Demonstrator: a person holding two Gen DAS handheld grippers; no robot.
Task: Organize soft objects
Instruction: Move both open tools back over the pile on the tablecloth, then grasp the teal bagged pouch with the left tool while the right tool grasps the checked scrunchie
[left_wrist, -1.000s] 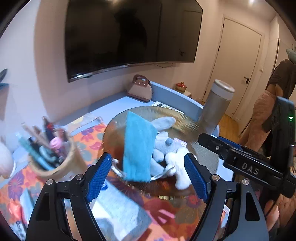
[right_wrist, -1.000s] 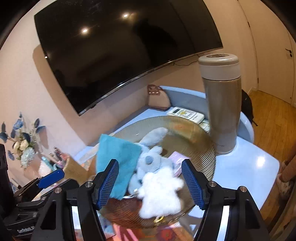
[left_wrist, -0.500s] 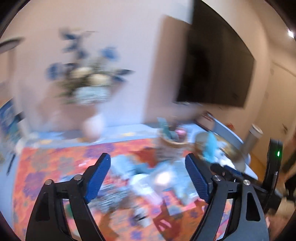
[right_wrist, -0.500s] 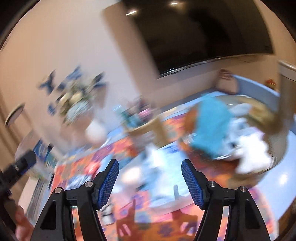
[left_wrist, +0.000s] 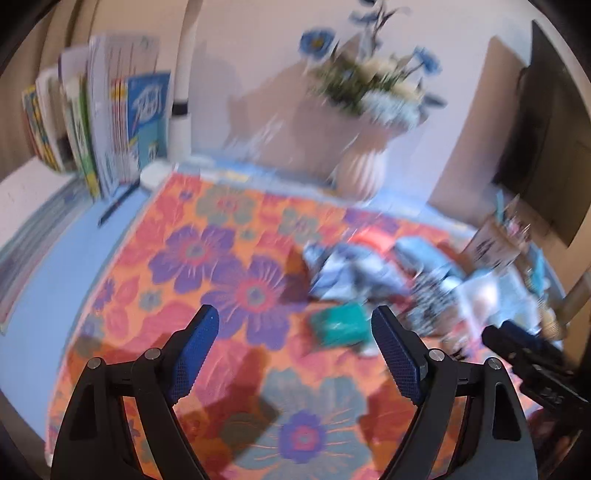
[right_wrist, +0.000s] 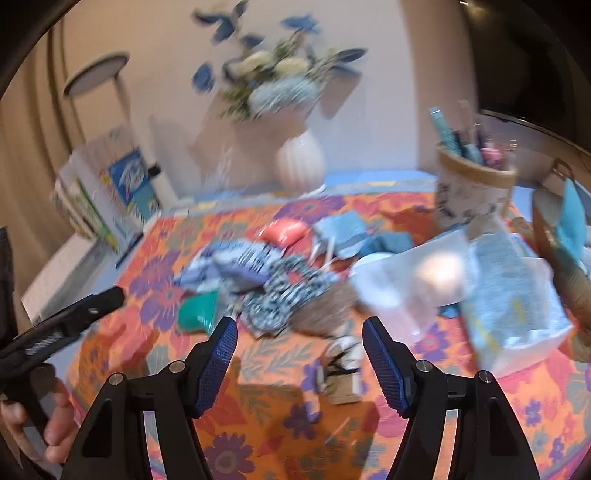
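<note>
A heap of soft items lies on the flowered orange cloth (left_wrist: 229, 266): a blue-white striped fabric (right_wrist: 236, 264), a black-white patterned cloth (right_wrist: 288, 295), a teal pouch (right_wrist: 197, 310), a coral cushion (right_wrist: 282, 230) and a blue cloth (right_wrist: 343, 229). The teal pouch (left_wrist: 338, 325) also shows in the left wrist view. My left gripper (left_wrist: 295, 354) is open and empty, short of the pouch. My right gripper (right_wrist: 301, 360) is open and empty, just before the patterned cloth. Both views are blurred.
A white vase with blue flowers (right_wrist: 299, 162) stands at the back. Books (left_wrist: 110, 122) stand at the back left. A pen holder (right_wrist: 472, 184), a clear bag (right_wrist: 443, 284) and the brown bowl with a turquoise cloth (right_wrist: 569, 221) are on the right.
Both grippers have swung left, away from the bowl of plush toys, and now face the heap of soft items on the flowered cloth. Both stay open and empty.
</note>
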